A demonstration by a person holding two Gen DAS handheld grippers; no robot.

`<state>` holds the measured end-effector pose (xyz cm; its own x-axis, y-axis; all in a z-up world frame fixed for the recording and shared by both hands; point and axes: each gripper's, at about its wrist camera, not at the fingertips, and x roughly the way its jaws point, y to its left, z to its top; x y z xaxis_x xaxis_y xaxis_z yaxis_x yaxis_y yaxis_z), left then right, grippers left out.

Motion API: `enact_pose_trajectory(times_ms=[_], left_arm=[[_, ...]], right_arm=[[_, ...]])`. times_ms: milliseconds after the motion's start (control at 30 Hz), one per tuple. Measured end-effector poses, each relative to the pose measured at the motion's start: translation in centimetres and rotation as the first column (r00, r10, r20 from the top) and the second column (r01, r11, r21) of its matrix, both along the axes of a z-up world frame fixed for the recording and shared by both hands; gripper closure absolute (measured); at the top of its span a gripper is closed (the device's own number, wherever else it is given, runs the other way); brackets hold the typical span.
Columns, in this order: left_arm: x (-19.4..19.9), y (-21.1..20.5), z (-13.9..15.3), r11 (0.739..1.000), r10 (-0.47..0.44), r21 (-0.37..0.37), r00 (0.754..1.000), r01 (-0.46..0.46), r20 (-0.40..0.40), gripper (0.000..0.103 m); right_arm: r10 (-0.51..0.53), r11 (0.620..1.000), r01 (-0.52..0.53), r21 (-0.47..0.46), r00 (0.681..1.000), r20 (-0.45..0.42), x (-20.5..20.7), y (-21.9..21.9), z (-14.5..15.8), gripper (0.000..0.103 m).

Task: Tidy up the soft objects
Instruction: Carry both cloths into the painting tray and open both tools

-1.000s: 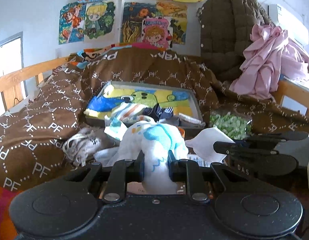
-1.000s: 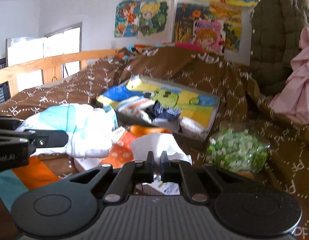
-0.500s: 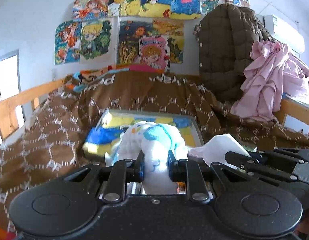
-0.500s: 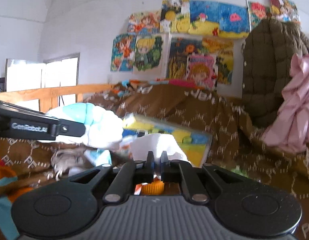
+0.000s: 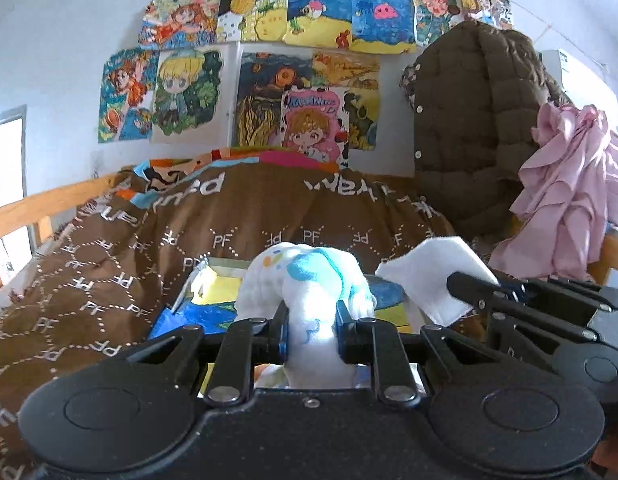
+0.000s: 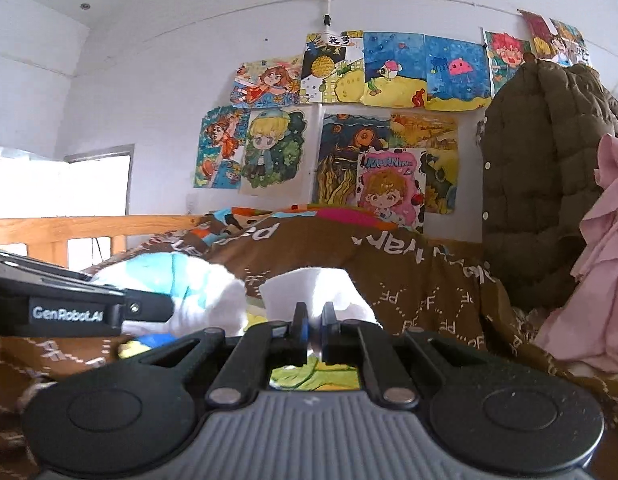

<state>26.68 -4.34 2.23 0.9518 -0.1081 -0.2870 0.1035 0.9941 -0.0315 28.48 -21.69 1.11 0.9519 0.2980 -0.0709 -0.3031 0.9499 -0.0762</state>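
Observation:
My left gripper point(image 5: 311, 326) is shut on a white cloth with blue and orange prints point(image 5: 309, 280), held up in the air above the bed. My right gripper point(image 6: 314, 322) is shut on a plain white cloth point(image 6: 309, 288), also lifted. In the left wrist view the right gripper point(image 5: 509, 300) with the white cloth point(image 5: 433, 276) is just to the right. In the right wrist view the left gripper point(image 6: 77, 308) and its printed cloth point(image 6: 197, 292) are at the left. A flat box with a yellow and blue cartoon lining point(image 5: 201, 304) lies below, mostly hidden.
A brown "PF" quilt point(image 5: 109, 264) covers the bed. A wooden rail point(image 5: 41, 204) runs along the left. A brown padded jacket point(image 5: 469, 128) and a pink garment point(image 5: 569, 200) hang at the right. Drawings point(image 5: 309, 60) cover the wall behind.
Both grippers have risen with their cloths and tilted upward. The box and the pile of clothes on the bed have dropped almost out of view; more wall shows.

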Motion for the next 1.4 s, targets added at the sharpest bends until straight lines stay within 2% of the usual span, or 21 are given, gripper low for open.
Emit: enact_pose_trajectory(times_ms=[167, 267, 533, 767, 933, 1033, 1167, 1267, 1400], left_arm=[[4.0, 0.2, -1.5, 1.000, -0.003, 0.000, 1.000, 0.003, -0.016, 0.081], [6.1, -0.1, -2.2, 1.000, -0.009, -0.004, 1.000, 0.009, -0.017, 0.081], [10.4, -1.2, -4.0, 0.988, 0.016, -0.151, 0.993, -0.033, -0.116, 0.081], [11.6, -1.6, -5.4, 0.985, 0.011, -0.165, 0.986, -0.038, -0.166, 0.081], [12.3, -1.2, -6.5, 0.984, 0.024, -0.165, 0.974, -0.062, -0.225, 0.081], [12.7, -0.5, -7.3, 0.977, 0.030, -0.196, 0.965, -0.083, -0.259, 0.080], [12.9, 0.1, -8.1, 0.970, 0.040, -0.219, 0.958, -0.106, -0.285, 0.079], [13.1, 0.1, -8.6, 0.968, 0.035, -0.227, 0.952, -0.108, -0.304, 0.078], [12.8, -0.3, -9.0, 0.973, 0.019, -0.213, 0.950, -0.089, -0.310, 0.076]], right_arm=[[-0.013, 1.000, 0.014, 0.020, 1.000, -0.011, 3.6, 0.3, -1.7, 0.097], [-0.017, 0.999, 0.019, 0.031, 0.997, -0.072, 5.3, 0.1, -2.8, 0.097], [-0.044, 0.993, 0.064, 0.103, 0.981, -0.191, 7.7, -1.9, -4.2, 0.097], [-0.029, 0.982, 0.085, 0.171, 0.951, -0.307, 9.3, -3.7, -5.3, 0.097], [-0.019, 0.981, 0.086, 0.175, 0.935, -0.354, 9.8, -3.6, -6.0, 0.096], [-0.013, 0.979, 0.089, 0.183, 0.925, -0.379, 10.0, -3.5, -6.3, 0.096], [-0.006, 0.980, 0.086, 0.179, 0.914, -0.406, 10.3, -3.3, -6.8, 0.096], [-0.003, 0.981, 0.085, 0.175, 0.905, -0.425, 10.5, -3.1, -7.1, 0.091], [-0.006, 0.981, 0.094, 0.172, 0.890, -0.455, 10.8, -3.0, -7.4, 0.090]])
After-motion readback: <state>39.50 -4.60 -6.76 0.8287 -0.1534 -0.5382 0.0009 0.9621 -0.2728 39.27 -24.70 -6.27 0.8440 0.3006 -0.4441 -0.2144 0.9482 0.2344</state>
